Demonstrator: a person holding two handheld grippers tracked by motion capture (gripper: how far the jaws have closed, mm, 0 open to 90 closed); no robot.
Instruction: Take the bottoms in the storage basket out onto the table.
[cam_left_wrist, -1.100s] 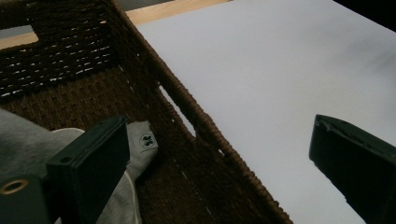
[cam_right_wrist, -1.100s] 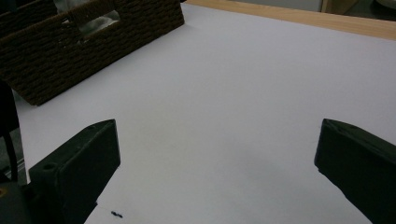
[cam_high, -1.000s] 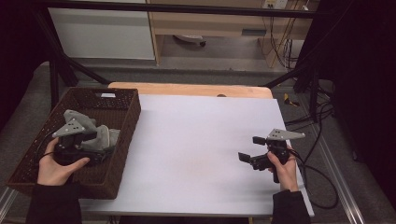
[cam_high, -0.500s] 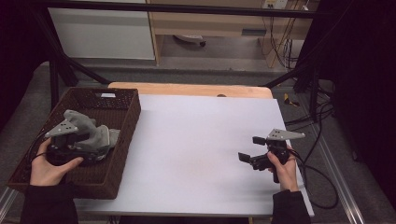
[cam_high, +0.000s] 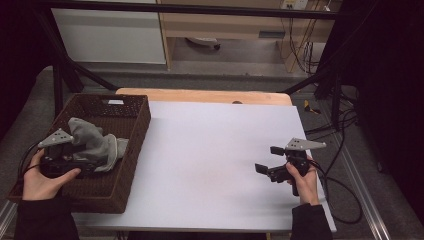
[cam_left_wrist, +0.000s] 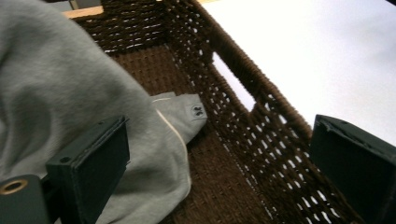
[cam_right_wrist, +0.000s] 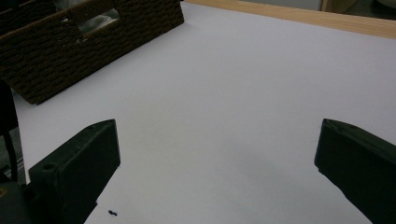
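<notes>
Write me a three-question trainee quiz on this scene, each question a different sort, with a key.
1. True or false: the crumpled grey fabric garment lies inside the dark brown woven wicker basket.
2. Multiple choice: the right gripper is
A. shut on the garment
B. open above the bare white tabletop
C. inside the basket
3. Fill in: in the left gripper view, the left gripper has its jaws wide apart, with the garment against one jaw and the basket's ____ wall near the other.

Key
1. True
2. B
3. woven (wicker)
</notes>
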